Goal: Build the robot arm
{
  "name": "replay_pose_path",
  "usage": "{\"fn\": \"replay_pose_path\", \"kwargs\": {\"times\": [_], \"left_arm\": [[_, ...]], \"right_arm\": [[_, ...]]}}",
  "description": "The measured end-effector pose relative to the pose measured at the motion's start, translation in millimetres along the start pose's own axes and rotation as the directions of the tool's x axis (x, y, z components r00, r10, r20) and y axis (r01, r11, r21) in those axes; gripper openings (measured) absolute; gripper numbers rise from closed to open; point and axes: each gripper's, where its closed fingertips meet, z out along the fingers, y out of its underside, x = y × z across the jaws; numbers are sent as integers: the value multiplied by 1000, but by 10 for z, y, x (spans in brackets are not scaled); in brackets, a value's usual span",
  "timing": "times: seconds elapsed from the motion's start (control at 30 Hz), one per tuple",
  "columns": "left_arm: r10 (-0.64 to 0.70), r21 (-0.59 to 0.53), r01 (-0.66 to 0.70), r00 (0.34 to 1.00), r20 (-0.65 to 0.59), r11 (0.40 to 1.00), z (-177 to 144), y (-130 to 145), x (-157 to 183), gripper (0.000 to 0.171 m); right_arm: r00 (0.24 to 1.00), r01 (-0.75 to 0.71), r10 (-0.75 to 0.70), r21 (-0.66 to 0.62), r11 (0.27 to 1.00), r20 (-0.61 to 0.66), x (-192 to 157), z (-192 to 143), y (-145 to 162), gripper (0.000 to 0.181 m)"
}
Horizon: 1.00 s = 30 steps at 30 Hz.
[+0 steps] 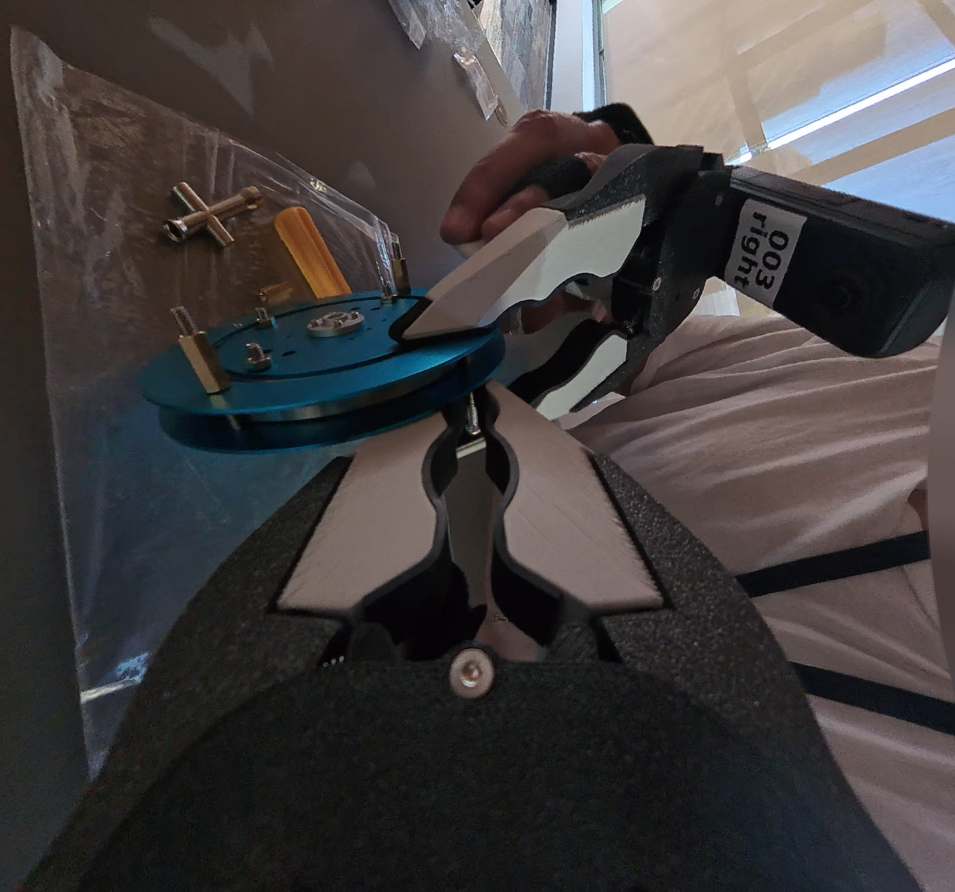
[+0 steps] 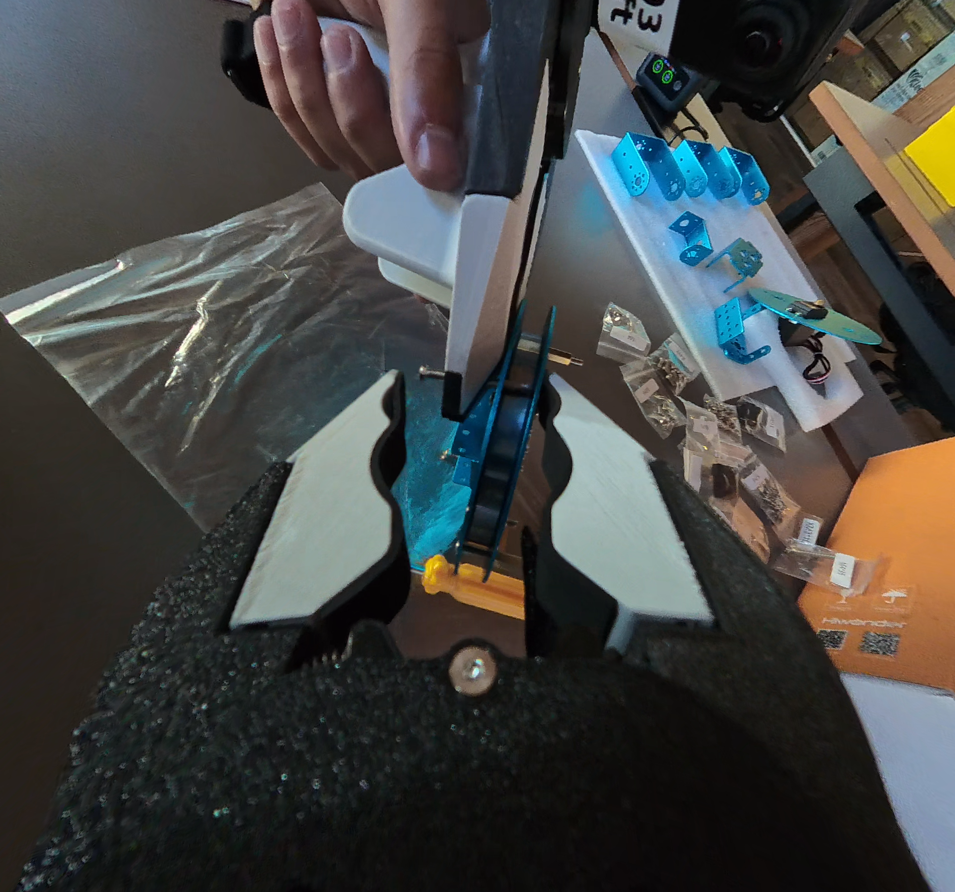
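Observation:
A blue two-disc metal assembly [image 1: 320,366] with brass standoffs is held in the air over a clear plastic bag [image 1: 129,247]. My left gripper [image 1: 467,402] is shut on its lower edge, by a small screw. In the right wrist view the assembly [image 2: 496,453] stands edge-on between the fingers of my right gripper [image 2: 473,386], which is open around it. One right finger [image 1: 455,309] lies on the top disc; the other stays apart below. The left gripper [image 2: 455,391] comes down from above, with a hand on it.
A yellow-handled screwdriver [image 2: 475,585] and a metal cross wrench [image 1: 212,216] lie on the plastic bag [image 2: 181,298]. A white foam tray [image 2: 646,226] with blue brackets, several small bags of screws [image 2: 666,376] and an orange box [image 2: 904,557] are at the right. Left and right tips are no more than a few centimetres apart. From either gripper's tips it is about 10 cm to the yellow-handled screwdriver [image 2: 475,585].

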Motion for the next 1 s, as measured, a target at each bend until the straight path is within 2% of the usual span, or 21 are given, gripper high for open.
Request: {"fn": "replay_pose_path", "kwargs": {"times": [0.2,0.4,0.5,0.57,0.63,0.67,0.7,0.73,0.77,0.8,0.83,0.93,0.97,1.0], "left_arm": [[-12,35,13,1000,-19,999,-8,4,-5,1],[-23,63,27,998,-65,998,-54,-18,-15,2],[-22,79,28,997,-76,996,-136,-17,-32,20],[6,91,1,997,-76,996,-271,27,-47,23],[124,114,-122,992,-9,986,-438,50,-114,24],[245,135,-257,965,97,957,-520,-8,-201,25],[384,127,-416,898,213,901,-588,-76,-273,23],[501,96,-557,800,330,825,-635,-158,-340,37],[590,53,-667,690,420,743,-661,-233,-384,44],[660,2,-737,606,445,676,-629,-242,-386,47],[714,-39,-774,562,418,632,-551,-203,-360,51],[762,-65,-801,535,365,595,-368,-189,-321,54],[768,-45,-810,534,353,585,-329,-204,-283,50],[769,-20,-820,527,363,572,-309,-243,-251,36]], "right_arm": [[998,-61,62,26,998,-25,33,42,-27,45],[1000,-11,11,27,1000,-18,73,75,-30,42],[1000,-8,8,28,1000,-3,104,76,-22,42],[1000,-15,14,32,999,27,121,66,-14,42],[997,-20,17,46,999,74,136,49,-4,42],[994,-26,20,56,998,111,135,38,0,42],[990,-32,23,62,998,137,153,29,6,42],[989,-41,32,55,998,145,198,28,21,42],[985,-47,38,51,998,166,215,24,29,42],[981,-47,37,47,998,190,221,20,35,42],[977,-46,36,46,998,210,223,14,40,42],[964,-34,18,56,998,265,199,1,38,41],[961,-34,16,58,998,277,193,0,35,42],[959,-29,10,63,998,283,187,1,32,42]]}}
